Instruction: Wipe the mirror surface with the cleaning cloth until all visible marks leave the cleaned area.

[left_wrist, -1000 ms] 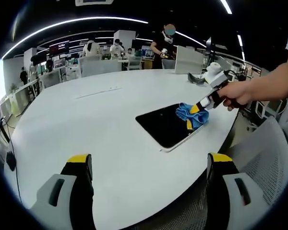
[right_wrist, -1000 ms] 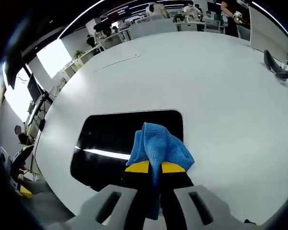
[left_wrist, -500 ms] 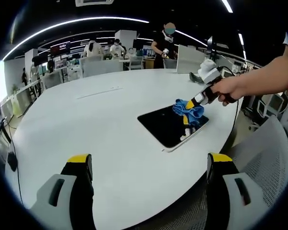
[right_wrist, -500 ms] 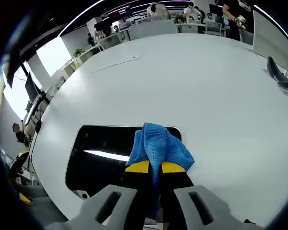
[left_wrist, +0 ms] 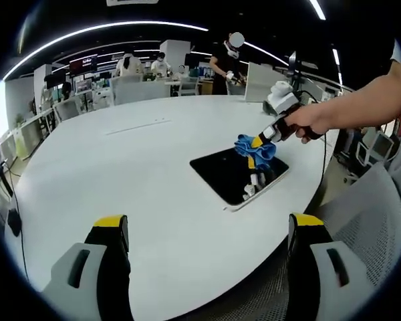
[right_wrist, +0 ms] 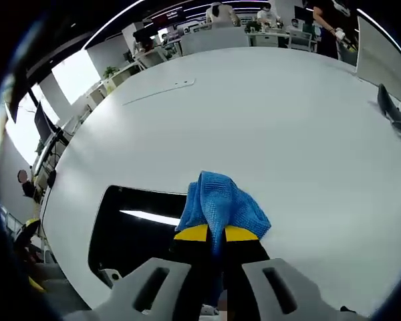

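A dark rectangular mirror [left_wrist: 237,175] lies flat on the white table [left_wrist: 120,174] near its right edge. My right gripper [left_wrist: 255,143] is shut on a blue cleaning cloth [left_wrist: 252,148] and holds it over the mirror's far right part, a hand behind it. In the right gripper view the cloth [right_wrist: 220,204] bunches above my shut yellow-tipped right gripper [right_wrist: 216,234], hiding the mirror's right end; the mirror [right_wrist: 137,227] reflects a light strip. My left gripper [left_wrist: 207,231] hangs open over the table's near edge, well short of the mirror.
A mesh chair [left_wrist: 361,234] stands at the table's right side. A dark object [right_wrist: 394,110] lies at the far right of the table. Desks, monitors and several people fill the background beyond the table [right_wrist: 254,100].
My right gripper has carried the cloth from the mirror's right near part toward its far edge, lifting slightly. The left gripper has stayed put.
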### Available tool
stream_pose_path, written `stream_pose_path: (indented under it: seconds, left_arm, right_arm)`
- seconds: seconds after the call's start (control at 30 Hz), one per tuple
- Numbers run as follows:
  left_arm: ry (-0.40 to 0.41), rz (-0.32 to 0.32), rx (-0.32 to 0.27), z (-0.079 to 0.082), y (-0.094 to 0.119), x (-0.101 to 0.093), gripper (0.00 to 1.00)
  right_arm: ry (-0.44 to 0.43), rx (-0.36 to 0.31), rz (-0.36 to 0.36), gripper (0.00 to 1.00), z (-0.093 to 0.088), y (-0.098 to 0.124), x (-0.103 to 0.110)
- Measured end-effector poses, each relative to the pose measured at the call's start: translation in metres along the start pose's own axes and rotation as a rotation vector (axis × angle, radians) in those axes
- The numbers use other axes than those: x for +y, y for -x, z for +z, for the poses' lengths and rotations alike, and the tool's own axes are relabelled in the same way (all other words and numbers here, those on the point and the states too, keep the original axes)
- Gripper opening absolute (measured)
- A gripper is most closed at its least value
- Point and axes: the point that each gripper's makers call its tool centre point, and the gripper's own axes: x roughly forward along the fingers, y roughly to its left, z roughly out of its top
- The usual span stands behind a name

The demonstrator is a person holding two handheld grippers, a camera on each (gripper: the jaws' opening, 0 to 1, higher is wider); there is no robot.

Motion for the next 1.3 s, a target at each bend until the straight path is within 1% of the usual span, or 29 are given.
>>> stream_pose_path:
  seconds: [0.17, 0.3, 0.37, 0.5, 0.57, 0.63, 0.67, 0.77, 0.87, 0.97, 1.07, 1.13, 1.3]
  left_arm:
    - [0.006, -0.001, -0.010, 0.002, 0.001, 0.000, 0.99]
    - [0.024, -0.019, -0.050, 0.009, 0.003, -0.003, 0.99]
    - [0.032, -0.029, -0.079, 0.015, 0.004, -0.005, 0.99]
    - [0.047, -0.039, -0.081, 0.015, 0.002, -0.006, 0.99]
    - [0.038, -0.040, -0.088, 0.016, 0.002, -0.006, 0.99]
    - [0.029, -0.061, -0.121, 0.021, 0.003, -0.010, 0.99]
    - [0.019, -0.062, -0.131, 0.023, 0.003, -0.011, 0.99]
    - [0.023, -0.067, -0.120, 0.021, 0.002, -0.011, 0.99]
    - [0.017, -0.066, -0.122, 0.021, 0.003, -0.011, 0.99]
    - [0.019, -0.061, -0.116, 0.020, 0.003, -0.010, 0.99]
    - [0.018, -0.055, -0.112, 0.020, 0.003, -0.009, 0.99]
    - [0.017, -0.053, -0.108, 0.019, 0.003, -0.008, 0.99]
    - [0.017, -0.046, -0.099, 0.018, 0.002, -0.008, 0.99]
  right_arm:
    - [-0.002, 0.005, 0.001, 0.01, 0.004, -0.004, -0.002]
    - [0.004, 0.007, -0.002, 0.01, 0.006, -0.003, 0.000]
    - [0.004, 0.006, -0.003, 0.01, 0.007, -0.003, 0.000]
    - [0.001, 0.008, -0.007, 0.01, 0.009, -0.004, 0.000]
    - [-0.001, 0.009, -0.007, 0.01, 0.009, -0.003, 0.001]
    - [0.001, 0.007, -0.006, 0.01, 0.009, -0.002, 0.001]
    - [0.000, 0.007, -0.004, 0.01, 0.009, -0.003, 0.001]
    - [0.001, 0.005, -0.001, 0.01, 0.010, -0.005, 0.000]
    - [0.001, 0.007, -0.001, 0.01, 0.011, -0.008, -0.002]
    - [0.010, 0.011, 0.006, 0.01, 0.011, -0.004, 0.001]
    - [0.022, -0.014, 0.013, 0.01, 0.020, 0.007, 0.001]
    - [0.015, -0.032, 0.024, 0.01, 0.027, 0.015, 0.000]
    - [0.021, -0.067, 0.031, 0.01, 0.041, 0.037, -0.009]
